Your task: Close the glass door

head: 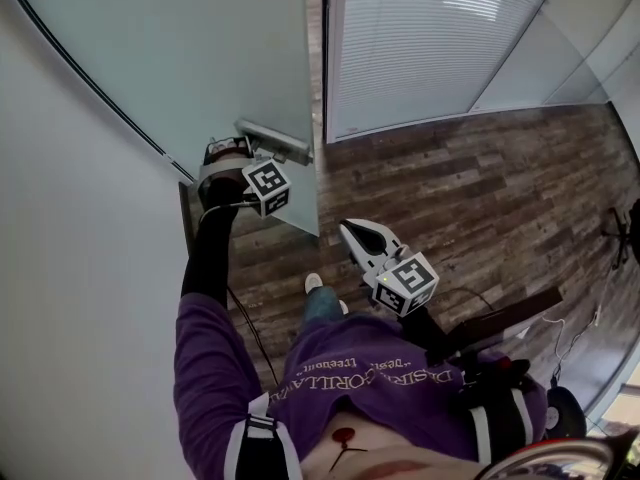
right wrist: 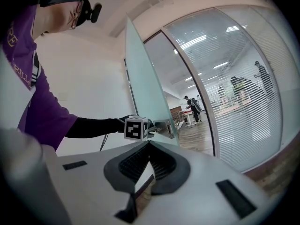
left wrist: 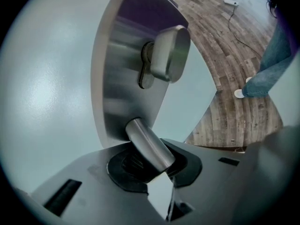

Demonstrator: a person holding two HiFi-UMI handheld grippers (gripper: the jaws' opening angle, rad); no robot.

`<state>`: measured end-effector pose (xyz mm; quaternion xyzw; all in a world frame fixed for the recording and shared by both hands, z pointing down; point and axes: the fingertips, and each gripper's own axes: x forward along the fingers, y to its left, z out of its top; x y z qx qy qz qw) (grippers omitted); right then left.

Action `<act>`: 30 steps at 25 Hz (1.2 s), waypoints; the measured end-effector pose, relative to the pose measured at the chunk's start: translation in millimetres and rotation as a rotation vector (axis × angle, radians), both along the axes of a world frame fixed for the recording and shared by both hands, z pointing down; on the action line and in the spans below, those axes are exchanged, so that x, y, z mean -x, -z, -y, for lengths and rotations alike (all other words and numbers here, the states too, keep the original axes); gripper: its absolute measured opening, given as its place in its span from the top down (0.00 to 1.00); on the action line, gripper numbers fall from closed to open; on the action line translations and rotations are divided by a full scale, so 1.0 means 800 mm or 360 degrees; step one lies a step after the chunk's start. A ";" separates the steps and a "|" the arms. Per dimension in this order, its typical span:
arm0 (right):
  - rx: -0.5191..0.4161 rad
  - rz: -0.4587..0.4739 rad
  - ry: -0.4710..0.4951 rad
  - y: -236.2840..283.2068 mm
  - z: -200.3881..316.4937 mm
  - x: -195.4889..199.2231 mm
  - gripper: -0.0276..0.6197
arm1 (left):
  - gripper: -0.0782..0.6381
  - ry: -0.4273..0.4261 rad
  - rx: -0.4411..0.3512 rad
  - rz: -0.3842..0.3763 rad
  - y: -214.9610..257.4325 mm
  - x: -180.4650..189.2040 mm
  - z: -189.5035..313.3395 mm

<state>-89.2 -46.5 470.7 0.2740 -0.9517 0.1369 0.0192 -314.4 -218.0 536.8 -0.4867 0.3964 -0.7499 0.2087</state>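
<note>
The frosted glass door (head: 200, 48) stands ajar, its free edge near the door frame (head: 326, 58). My left gripper (head: 250, 151) is shut on the door's steel lever handle (head: 275, 140). In the left gripper view the handle (left wrist: 149, 146) runs between the dark pads (left wrist: 122, 170), below the metal lock plate (left wrist: 119, 83) and its thumb-turn knob (left wrist: 169, 53). My right gripper (head: 352, 230) hangs free over the floor with its jaws together and nothing in them. The right gripper view looks over its closed tips (right wrist: 149, 143) at the door (right wrist: 145, 78) and the left gripper's marker cube (right wrist: 136, 128).
A white wall (head: 70, 268) runs along the left. Right of the door frame is a glass wall with blinds (head: 440, 38). Wood-plank floor (head: 470, 198) lies below, with a thin cable (head: 255, 338) and a dark stand (head: 622, 230) at the right edge.
</note>
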 end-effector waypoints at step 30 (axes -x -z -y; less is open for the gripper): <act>-0.0094 0.0000 -0.0244 0.028 0.138 0.067 0.97 | 0.82 -0.0168 0.0046 -0.0073 0.009 -0.031 0.096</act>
